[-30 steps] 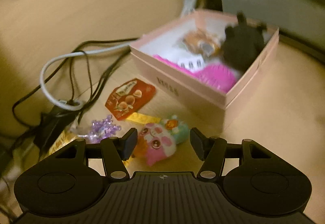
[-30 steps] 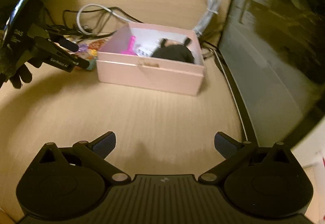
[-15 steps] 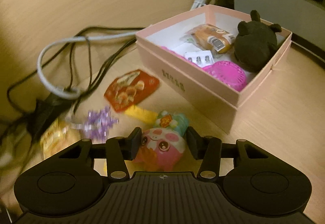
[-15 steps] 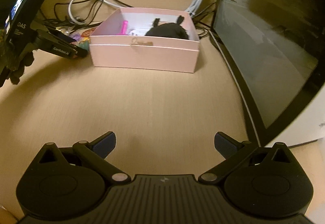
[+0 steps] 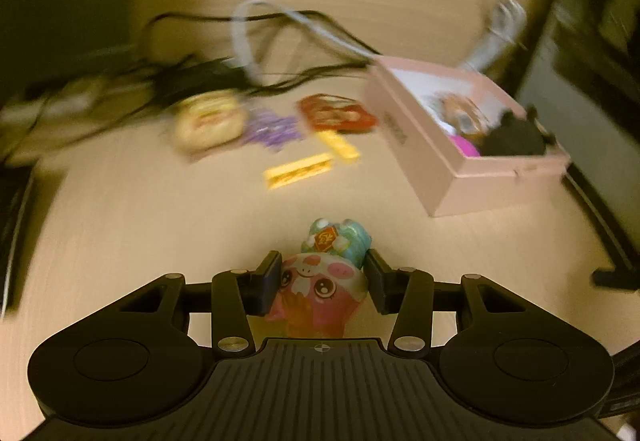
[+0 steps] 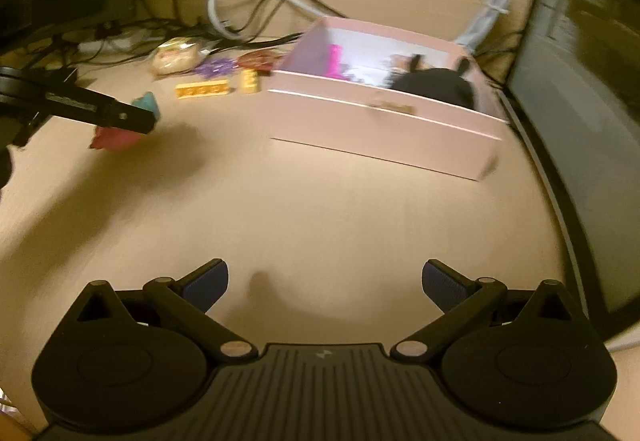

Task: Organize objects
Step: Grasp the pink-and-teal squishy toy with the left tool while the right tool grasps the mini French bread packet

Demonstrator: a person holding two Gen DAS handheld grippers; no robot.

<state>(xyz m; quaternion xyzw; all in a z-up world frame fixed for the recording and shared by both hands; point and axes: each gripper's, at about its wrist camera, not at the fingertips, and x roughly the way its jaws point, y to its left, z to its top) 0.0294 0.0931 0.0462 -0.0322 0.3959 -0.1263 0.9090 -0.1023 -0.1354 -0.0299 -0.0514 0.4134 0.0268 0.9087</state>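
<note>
left tongs (image 5: 322, 283) pinch a pink cartoon toy (image 5: 320, 291) above the desk (image 5: 160, 241), short of the part-filled pink box (image 5: 460, 165); right tongs (image 6: 325, 283) spread empty, yellow blocks (image 5: 298, 169) and packets unsorted

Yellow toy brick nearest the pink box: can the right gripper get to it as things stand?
Probably yes. The right gripper is open and empty, with bare desk ahead; the yellow toy brick lies uncovered beside the pink cardboard box.

I see dim, warm yellow light in both views. Motion blur smears everything beyond the pale wooden desk (image 5: 140, 225) foreground, fisheye bending its edges; corners above it fall dark.
</note>
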